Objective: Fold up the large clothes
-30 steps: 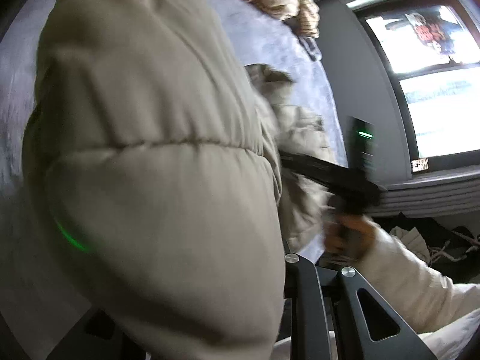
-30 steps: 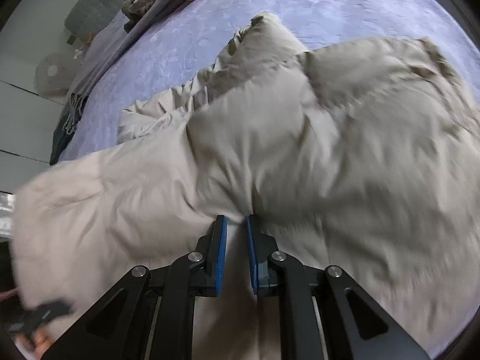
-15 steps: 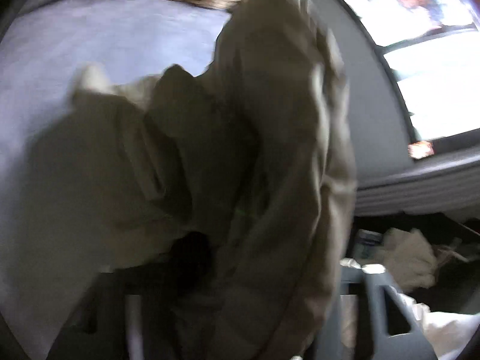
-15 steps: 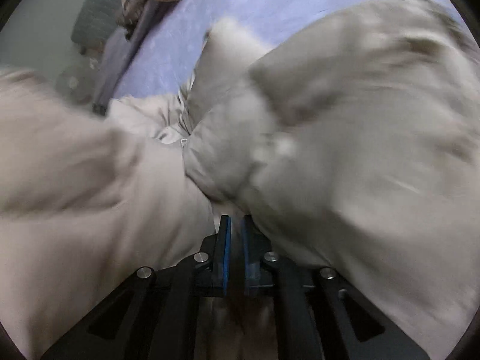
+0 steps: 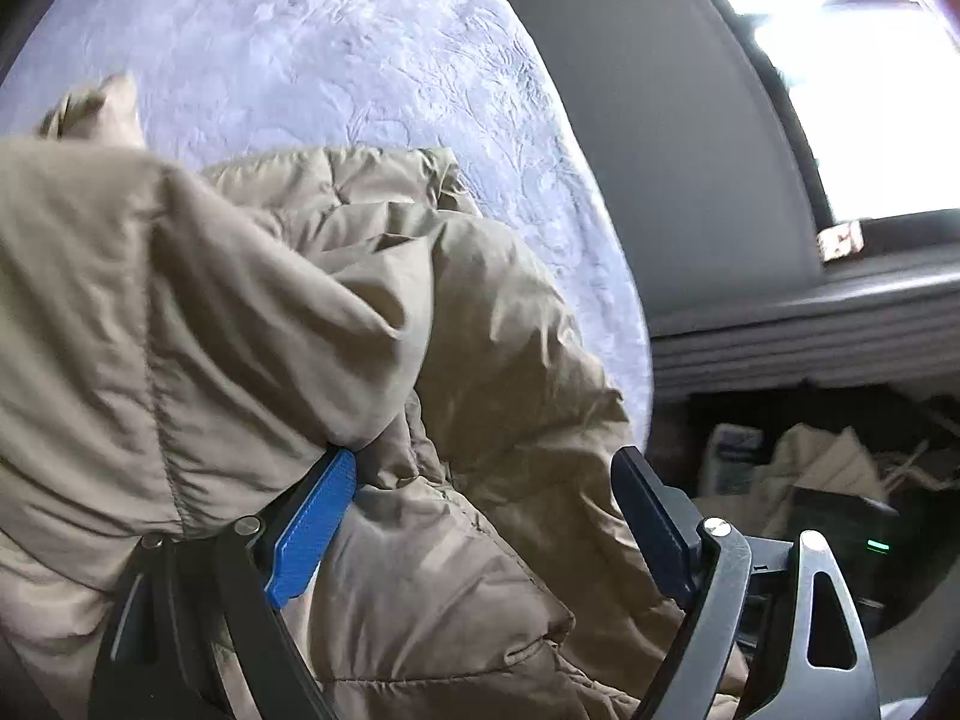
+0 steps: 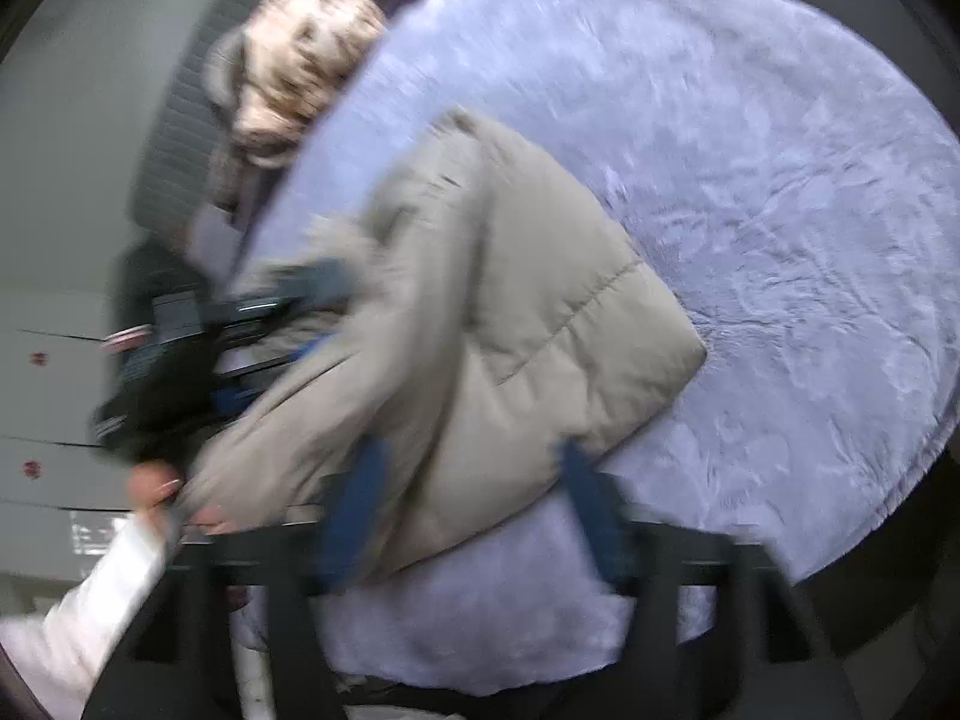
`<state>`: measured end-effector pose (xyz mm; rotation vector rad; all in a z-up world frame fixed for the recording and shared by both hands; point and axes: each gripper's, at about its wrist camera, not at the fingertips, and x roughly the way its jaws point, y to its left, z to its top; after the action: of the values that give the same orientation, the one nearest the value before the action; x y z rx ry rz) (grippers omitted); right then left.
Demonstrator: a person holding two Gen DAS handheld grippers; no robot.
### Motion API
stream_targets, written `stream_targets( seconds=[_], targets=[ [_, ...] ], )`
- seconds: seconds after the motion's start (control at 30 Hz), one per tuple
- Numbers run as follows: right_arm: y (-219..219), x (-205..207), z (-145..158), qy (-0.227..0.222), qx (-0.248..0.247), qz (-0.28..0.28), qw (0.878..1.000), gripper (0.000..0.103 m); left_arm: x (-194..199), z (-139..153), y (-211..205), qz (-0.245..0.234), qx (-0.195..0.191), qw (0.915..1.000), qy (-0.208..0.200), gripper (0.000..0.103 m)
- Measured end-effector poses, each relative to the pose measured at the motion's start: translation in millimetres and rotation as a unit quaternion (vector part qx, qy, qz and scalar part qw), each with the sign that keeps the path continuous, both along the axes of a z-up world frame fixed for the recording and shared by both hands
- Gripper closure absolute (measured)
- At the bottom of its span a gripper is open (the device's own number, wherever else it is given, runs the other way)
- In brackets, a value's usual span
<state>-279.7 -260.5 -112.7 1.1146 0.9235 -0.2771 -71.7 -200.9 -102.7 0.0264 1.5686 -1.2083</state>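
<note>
A beige puffer jacket (image 6: 510,324) lies folded in a bulky square on the lavender bedspread (image 6: 750,150). In the left wrist view the jacket (image 5: 240,330) fills the left and middle. My left gripper (image 5: 480,468) is open, its fingers straddling a fold of the jacket, the blue pad (image 5: 312,528) touching the fabric. My right gripper (image 6: 468,480) is open, blurred, its fingers on either side of the jacket's near edge. The left gripper also shows in the right wrist view (image 6: 198,360), against the jacket's left side.
A pile of knitted and furry clothes (image 6: 300,60) lies at the far edge of the bed. A grey wall and bright window (image 5: 870,90) stand to the right of the bed. Clutter and clothes (image 5: 810,468) lie beside the bed, below the sill.
Both grippers were shut on the jacket and swung it over. Now both are open and the jacket lies folded on the bed.
</note>
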Motion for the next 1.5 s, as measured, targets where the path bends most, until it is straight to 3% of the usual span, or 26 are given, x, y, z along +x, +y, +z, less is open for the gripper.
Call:
stream_targets(
  seconds=[0.1, 0.2, 0.27, 0.3, 0.37, 0.4, 0.43, 0.5, 0.57, 0.67, 0.83, 1.0, 1.1, 1.17, 1.27, 1.33, 1.4, 1.5],
  targets=[
    [13.7, -4.7, 25.8, -0.052, 0.011, 0.019, 0.998, 0.025, -13.7, 8.2, -25.4, -0.008, 0.013, 0.9994, -0.031, 0.016],
    [30.5, 18.5, 34.1, -0.085, 0.031, 0.054, 0.994, 0.022, -24.3, 19.0, -45.3, -0.017, 0.017, 0.9974, -0.068, 0.016],
    [37.0, 39.3, 25.1, -0.072, 0.027, 0.068, 0.995, 0.023, -8.2, 35.7, -22.3, -0.017, -0.003, 0.9943, -0.105, 0.016],
    [38.7, 51.8, 17.6, -0.041, 0.009, 0.067, 0.997, 0.024, 1.9, 45.4, -5.6, -0.012, -0.012, 0.9914, -0.130, 0.016],
    [37.3, 67.4, 4.6, 0.013, -0.032, 0.055, 0.998, 0.068, 12.2, 65.9, 0.2, 0.021, -0.021, 0.9787, -0.203, 0.016],
    [35.9, 73.0, 0.1, 0.031, -0.048, 0.054, 0.997, 0.084, 19.5, 72.6, 9.2, 0.039, -0.017, 0.9705, -0.237, 0.016],
    [34.2, 75.4, -2.1, 0.048, -0.066, 0.052, 0.995, 0.086, 30.6, 76.2, 22.3, 0.063, -0.004, 0.9583, -0.279, 0.016],
    [31.1, 78.2, 1.5, 0.053, -0.103, 0.057, 0.992, 0.088, 52.1, 69.1, 37.9, 0.091, 0.028, 0.9471, -0.307, 0.016],
    [35.5, 76.4, 5.9, 0.060, -0.142, 0.075, 0.985, 0.088, 76.0, 42.5, 46.8, 0.119, 0.070, 0.9444, -0.299, 0.016],
    [38.3, 68.6, 11.4, 0.072, -0.167, 0.077, 0.980, 0.088, 91.1, 14.6, 38.2, 0.149, 0.084, 0.9466, -0.274, 0.016],
    [9.0, 48.2, -12.2, 0.108, -0.172, 0.038, 0.978, 0.088, 66.6, -7.1, -30.4, 0.112, 0.096, 0.9352, -0.322, 0.016],
    [-21.0, 34.4, -49.7, 0.121, -0.151, 0.019, 0.981, 0.085, 53.7, -25.1, -72.1, 0.093, 0.101, 0.9404, -0.311, 0.016],
    [-37.3, 29.3, -62.5, 0.116, -0.098, 0.020, 0.988, 0.083, 49.9, -29.2, -79.9, 0.086, 0.114, 0.9364, -0.321, 0.016],
    [-46.1, 23.0, -51.9, 0.112, -0.082, 0.019, 0.990, 0.075, 50.2, -29.9, -76.2, 0.086, 0.114, 0.9361, -0.322, 0.016],
    [-54.1, 9.3, -7.0, 0.081, -0.139, 0.014, 0.987, 0.065, 52.6, -31.3, -72.8, 0.089, 0.114, 0.9376, -0.316, 0.016],
    [-59.2, 10.7, 12.8, 0.050, -0.151, 0.017, 0.987, 0.043, 53.1, -30.1, -72.9, 0.089, 0.117, 0.9375, -0.315, 0.016],
    [-64.9, 28.8, 19.6, 0.021, -0.140, 0.039, 0.989, 0.042, 52.5, -24.8, -72.8, 0.096, 0.129, 0.9350, -0.316, 0.016],
    [-62.5, 67.8, 6.3, 0.024, -0.124, 0.081, 0.989, 0.045, 49.3, -5.4, -59.8, 0.113, 0.133, 0.9340, -0.312, 0.016]
  ],
)
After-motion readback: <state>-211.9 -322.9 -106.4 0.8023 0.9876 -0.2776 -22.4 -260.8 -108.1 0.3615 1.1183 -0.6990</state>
